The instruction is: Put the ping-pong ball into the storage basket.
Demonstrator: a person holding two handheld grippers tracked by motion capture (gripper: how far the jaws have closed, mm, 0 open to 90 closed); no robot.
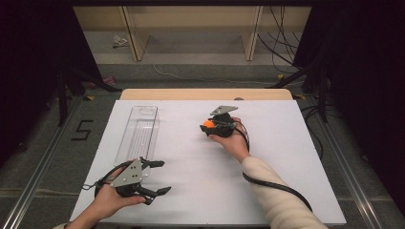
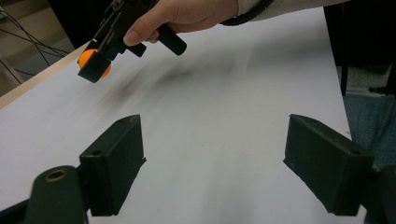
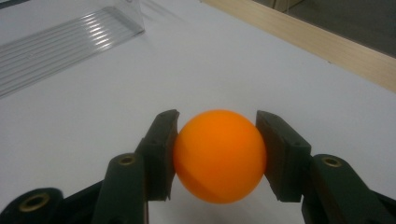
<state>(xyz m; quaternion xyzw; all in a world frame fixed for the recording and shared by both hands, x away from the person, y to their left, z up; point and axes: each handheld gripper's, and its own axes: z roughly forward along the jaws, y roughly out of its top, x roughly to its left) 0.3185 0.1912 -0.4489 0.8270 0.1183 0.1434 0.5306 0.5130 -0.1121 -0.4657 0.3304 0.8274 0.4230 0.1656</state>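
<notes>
Near the centre of the high view, I am pinching the orange ball (image 1: 208,124) across its widest part in my right gripper (image 1: 210,126); light, smooth, likely slippery; left gripper (image 1: 160,177) is idling, jaws spread, lower left.

A white table top (image 1: 267,157) carries the scene, a flat matt sheet that runs wide from left to right. Along its far edge a strip of pale wood (image 1: 205,94) shows from under the white surface; the same wooden edge appears at the far right of the right gripper view. On the left half of the table lies a long clear plastic tray (image 1: 138,131), flat on the white surface, its length running from near to far. Its floor is ribbed with fine lines along its length. The tray lies well apart from the right edge of the table.
</notes>
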